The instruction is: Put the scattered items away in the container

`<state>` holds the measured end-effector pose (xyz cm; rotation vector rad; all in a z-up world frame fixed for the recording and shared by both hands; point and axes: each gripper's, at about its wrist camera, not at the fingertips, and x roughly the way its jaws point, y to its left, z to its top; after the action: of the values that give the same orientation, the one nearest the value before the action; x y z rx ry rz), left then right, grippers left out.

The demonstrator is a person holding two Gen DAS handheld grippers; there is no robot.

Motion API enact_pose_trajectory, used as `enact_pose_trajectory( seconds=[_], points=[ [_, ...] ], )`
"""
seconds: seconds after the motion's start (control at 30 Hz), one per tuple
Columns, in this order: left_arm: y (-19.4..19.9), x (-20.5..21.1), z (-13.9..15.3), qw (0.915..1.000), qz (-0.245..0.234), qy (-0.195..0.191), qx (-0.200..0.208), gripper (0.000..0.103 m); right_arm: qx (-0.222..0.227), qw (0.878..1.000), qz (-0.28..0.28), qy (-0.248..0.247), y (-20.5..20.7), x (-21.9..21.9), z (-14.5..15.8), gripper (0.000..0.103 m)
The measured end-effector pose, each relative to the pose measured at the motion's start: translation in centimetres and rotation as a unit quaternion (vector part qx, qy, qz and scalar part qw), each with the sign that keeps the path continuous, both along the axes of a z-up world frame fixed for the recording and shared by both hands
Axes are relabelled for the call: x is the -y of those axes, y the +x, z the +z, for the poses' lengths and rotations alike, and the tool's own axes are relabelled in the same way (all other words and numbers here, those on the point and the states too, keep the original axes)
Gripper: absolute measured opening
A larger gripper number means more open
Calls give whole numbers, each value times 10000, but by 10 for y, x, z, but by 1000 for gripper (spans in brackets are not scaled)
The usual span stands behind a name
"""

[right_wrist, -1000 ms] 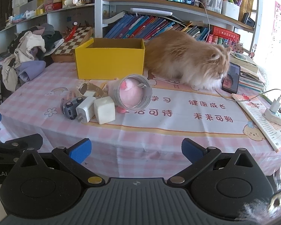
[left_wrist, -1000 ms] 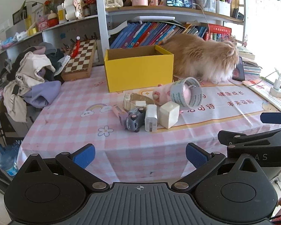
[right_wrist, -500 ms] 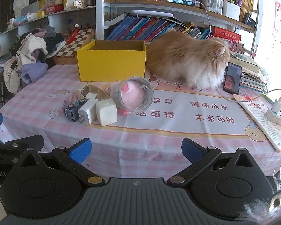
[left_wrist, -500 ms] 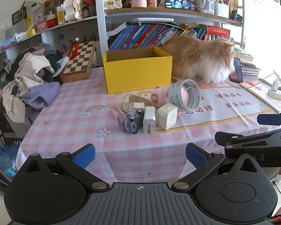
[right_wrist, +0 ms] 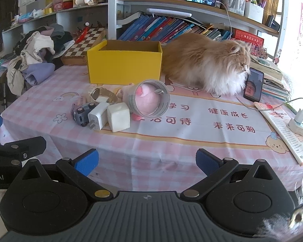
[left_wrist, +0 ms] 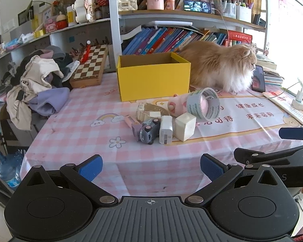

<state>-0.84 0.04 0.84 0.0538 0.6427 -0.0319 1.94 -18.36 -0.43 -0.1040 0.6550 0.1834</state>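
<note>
Hovering short of the table edge, both grippers empty, nothing picked yet.

Left gripper (left_wrist: pixel 150 166) and right gripper (right_wrist: pixel 146 161) both had fingers spread wide. Clutter sat bunched mid-table: toy car (left_wrist: pixel 149 130), white charger (left_wrist: pixel 166 129), white cube (left_wrist: pixel 185 126), tape roll (left_wrist: pixel 203 105) on its side, bore facing the grippers. Yellow box (left_wrist: pixel 153 78) stood open just behind the pile. Left gripper looked nearer; pile lay ahead-left of the right one.

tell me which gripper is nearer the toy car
Left, by a modest margin. The left gripper sits almost straight in front of the toy car; the right gripper is off to the car's right side, lined up nearer the tape roll.
</note>
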Motion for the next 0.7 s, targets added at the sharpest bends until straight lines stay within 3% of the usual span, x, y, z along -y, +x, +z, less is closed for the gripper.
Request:
enact_pose_trajectory(
  seconds=[0.7],
  points=[
    [2, -5, -3, 9999, -9, -15, -112, 103, 2, 10000, -13, 35, 1, -2, 2, 103]
  ],
)
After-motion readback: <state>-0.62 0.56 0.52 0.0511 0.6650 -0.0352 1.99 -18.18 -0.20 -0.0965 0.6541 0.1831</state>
